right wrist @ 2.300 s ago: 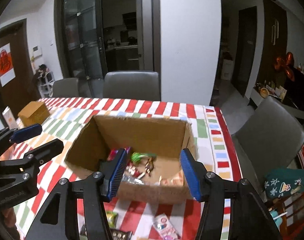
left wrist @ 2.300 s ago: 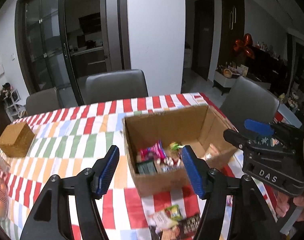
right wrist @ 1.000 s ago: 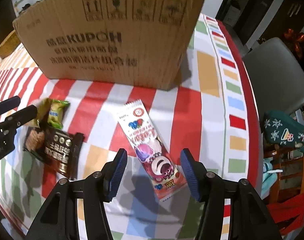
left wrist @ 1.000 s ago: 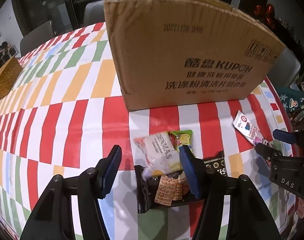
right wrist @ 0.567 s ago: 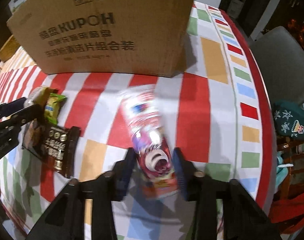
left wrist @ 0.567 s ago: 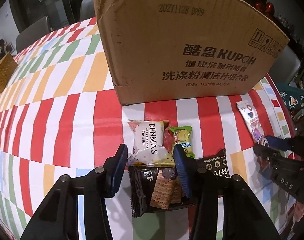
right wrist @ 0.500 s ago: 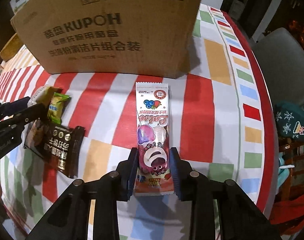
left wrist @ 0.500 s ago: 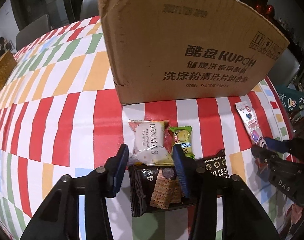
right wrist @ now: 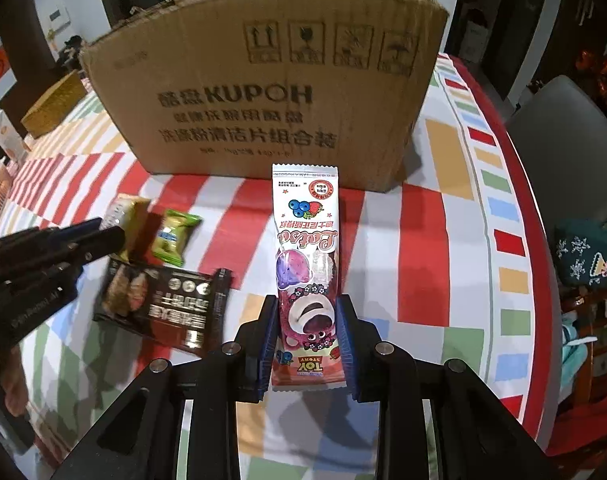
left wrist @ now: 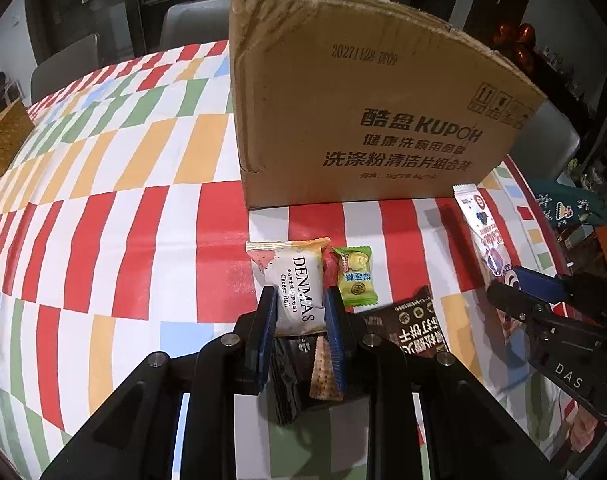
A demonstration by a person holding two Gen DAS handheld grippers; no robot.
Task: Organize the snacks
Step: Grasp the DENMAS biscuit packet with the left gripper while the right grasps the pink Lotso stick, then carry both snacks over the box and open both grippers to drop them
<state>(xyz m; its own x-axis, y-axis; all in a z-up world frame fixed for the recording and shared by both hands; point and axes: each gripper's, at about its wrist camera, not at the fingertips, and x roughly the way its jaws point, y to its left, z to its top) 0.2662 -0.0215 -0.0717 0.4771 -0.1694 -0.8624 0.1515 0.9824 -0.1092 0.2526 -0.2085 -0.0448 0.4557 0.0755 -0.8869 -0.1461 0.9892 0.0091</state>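
My left gripper (left wrist: 301, 300) is closing its jaws, and its blue pads press the sides of a white Denmas snack packet (left wrist: 295, 276). Beside that packet lies a green candy (left wrist: 355, 276), and a dark biscuit packet (left wrist: 415, 324) lies under and to the right of my fingers. My right gripper (right wrist: 307, 308) is shut on a long pink Lotso packet (right wrist: 305, 240), which points at the cardboard box (right wrist: 263, 80). The box (left wrist: 363, 100) stands upright just behind both snacks, its inside hidden. The left gripper (right wrist: 103, 232) shows at the left edge of the right wrist view.
The striped tablecloth (left wrist: 103, 220) covers the table, whose edge curves away at the right (right wrist: 543, 280). A small brown box (right wrist: 55, 104) sits at the far left. Grey chairs (right wrist: 563, 152) stand around, one with a teal cloth (right wrist: 587, 256) on it.
Both grippers have closed from wide open, the left onto the white packet and the right onto the pink packet. The pink packet now lies straight between the right jaws, and both views have drawn back a little.
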